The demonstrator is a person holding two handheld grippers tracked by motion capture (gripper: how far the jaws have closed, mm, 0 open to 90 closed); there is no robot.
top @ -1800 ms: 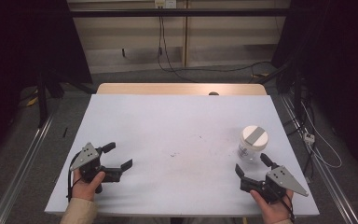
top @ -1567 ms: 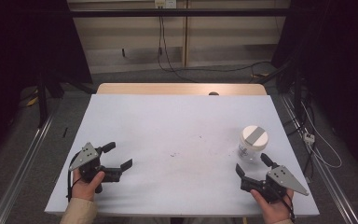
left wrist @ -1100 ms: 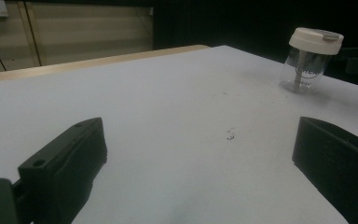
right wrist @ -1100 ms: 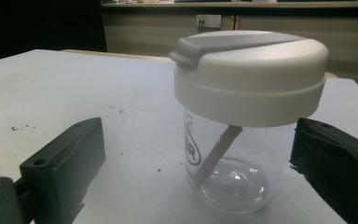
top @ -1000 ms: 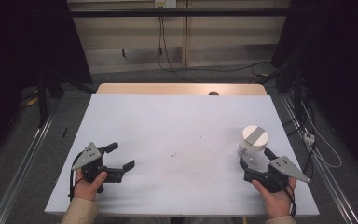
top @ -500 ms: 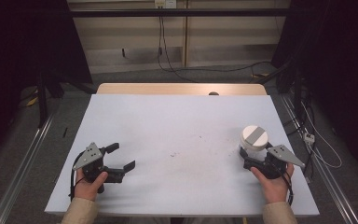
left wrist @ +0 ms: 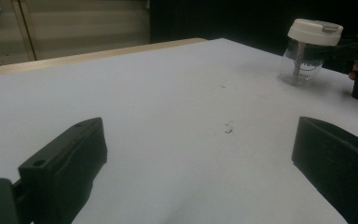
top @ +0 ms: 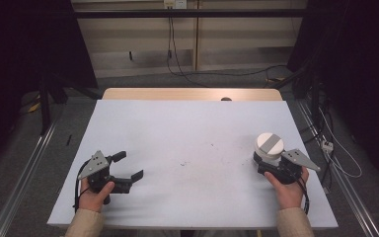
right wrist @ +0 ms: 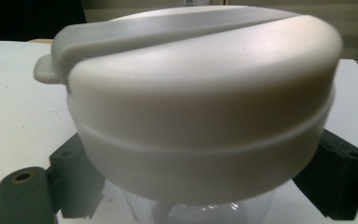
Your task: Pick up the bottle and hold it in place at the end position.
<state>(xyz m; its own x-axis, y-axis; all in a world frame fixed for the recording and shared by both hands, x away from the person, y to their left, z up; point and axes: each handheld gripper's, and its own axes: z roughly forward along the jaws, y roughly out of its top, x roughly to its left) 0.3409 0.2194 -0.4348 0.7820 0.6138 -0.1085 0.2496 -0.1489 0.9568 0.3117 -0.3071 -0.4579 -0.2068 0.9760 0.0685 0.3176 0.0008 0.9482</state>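
Observation:
A clear plastic cup with a white lid [top: 270, 144] stands upright on the right side of the white table [top: 187, 128]. My right gripper [top: 265, 165] is open, one jaw on each side of the cup's clear body below the lid [right wrist: 200, 93]; whether the jaws touch it is unclear. A hand holds this gripper from the near side. My left gripper [top: 129, 165] rests open near the table's front left with nothing between its fingers [left wrist: 65, 163]. From there the cup [left wrist: 313, 35] appears far off at the right, with the right gripper [left wrist: 354, 51] beside it.
A wooden strip [top: 192, 94] runs along the table's far edge. Metal rails [top: 24, 173] flank the table on both sides, and cables [top: 335, 153] lie on the floor to the right. A few small dark specks [left wrist: 228, 128] mark the tabletop's middle.
My right gripper has moved forward from the front right edge up to the cup, and its jaws now straddle the cup. The left gripper and the cup have stayed put.

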